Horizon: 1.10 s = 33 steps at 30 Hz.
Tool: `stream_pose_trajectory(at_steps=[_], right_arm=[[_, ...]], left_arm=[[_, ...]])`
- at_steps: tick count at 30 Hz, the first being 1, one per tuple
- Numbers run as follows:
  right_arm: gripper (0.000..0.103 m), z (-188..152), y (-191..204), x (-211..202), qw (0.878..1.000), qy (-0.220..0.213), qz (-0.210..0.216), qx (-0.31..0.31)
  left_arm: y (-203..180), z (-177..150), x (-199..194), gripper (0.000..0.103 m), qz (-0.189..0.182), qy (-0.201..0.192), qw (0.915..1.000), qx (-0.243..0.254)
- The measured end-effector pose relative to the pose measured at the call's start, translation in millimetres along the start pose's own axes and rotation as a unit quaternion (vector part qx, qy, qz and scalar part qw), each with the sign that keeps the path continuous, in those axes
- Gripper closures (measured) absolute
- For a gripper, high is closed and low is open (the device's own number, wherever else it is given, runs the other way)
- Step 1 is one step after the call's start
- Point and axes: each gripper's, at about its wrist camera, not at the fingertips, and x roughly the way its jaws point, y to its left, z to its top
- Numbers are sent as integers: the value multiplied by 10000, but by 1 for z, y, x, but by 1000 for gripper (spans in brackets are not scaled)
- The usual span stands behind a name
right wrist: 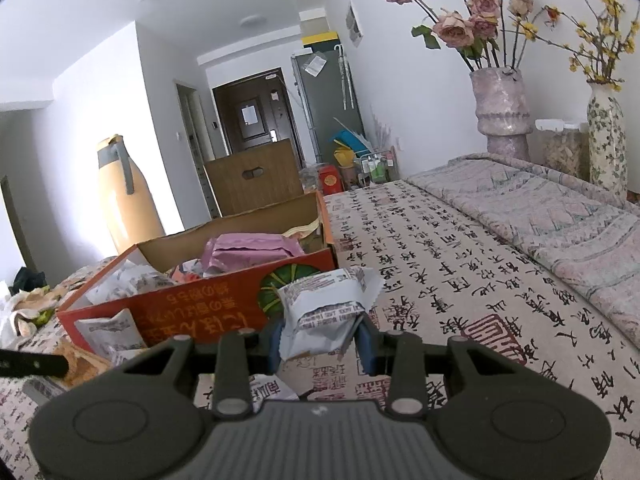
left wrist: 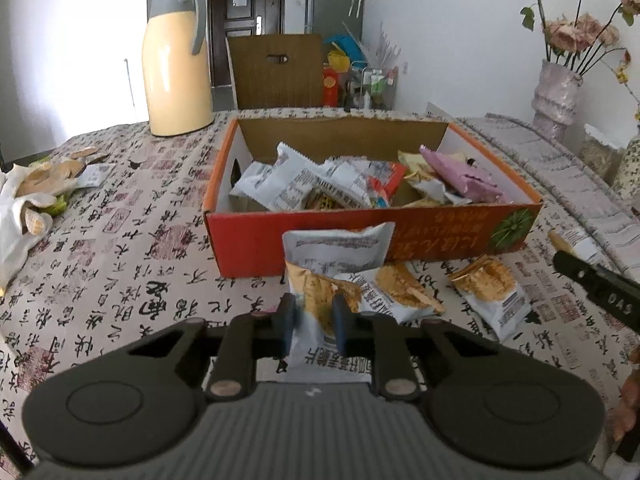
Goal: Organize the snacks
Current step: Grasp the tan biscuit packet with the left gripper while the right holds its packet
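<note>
My left gripper point(left wrist: 312, 322) is clamped on a white-and-gold foil snack packet point(left wrist: 320, 280), long axis running away from me toward the open orange cardboard box point(left wrist: 360, 240), its far end raised just before the box's near wall. My right gripper point(right wrist: 320, 344) pinches a crumpled white snack packet point(right wrist: 324, 312), lying crosswise, beside the box's corner above the calligraphy-printed surface point(right wrist: 440, 280).
</note>
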Motion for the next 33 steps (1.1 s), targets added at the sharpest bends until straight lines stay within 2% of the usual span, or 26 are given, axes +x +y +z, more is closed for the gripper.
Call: stream_pose_trajectory(at_steps=[4, 6, 7, 14, 19, 21, 23, 27, 29, 33], right_arm=[[67, 3, 8, -4, 9997, -29, 45, -227], [67, 7, 13, -9, 9994, -100, 109, -316], [67, 9, 15, -11, 9992, -133, 144, -339], [67, 34, 39, -7, 9971, -335, 393, -566], [67, 37, 55, -1, 9961, -282, 556, -628], [67, 33, 57, -1, 9960, -205, 603, -632], [67, 27, 58, -2, 9958, -123, 649, -629], [67, 18, 57, -7, 9959, -23, 676, -596], [67, 15, 54, -8, 9961, 12, 674, -565], [67, 8, 49, -11, 9966, 82, 653, -491]], left_arm=[[0, 7, -12, 83, -108, -214, 9997, -9], [0, 12, -17, 91, -155, -315, 9994, -11], [-1, 15, -19, 100, -173, -350, 9992, 1], [-5, 40, -26, 100, -212, -678, 9975, 27], [-1, 37, -20, 96, -200, -568, 9982, 18], [3, 32, -11, 88, -162, -360, 9992, -35], [10, 24, -3, 55, -90, -147, 9998, -133], [22, 8, 7, 41, 108, 173, 9994, -291], [28, 0, 12, 28, 226, 359, 9983, -402], [33, -11, 20, 21, 287, 606, 9966, -485]])
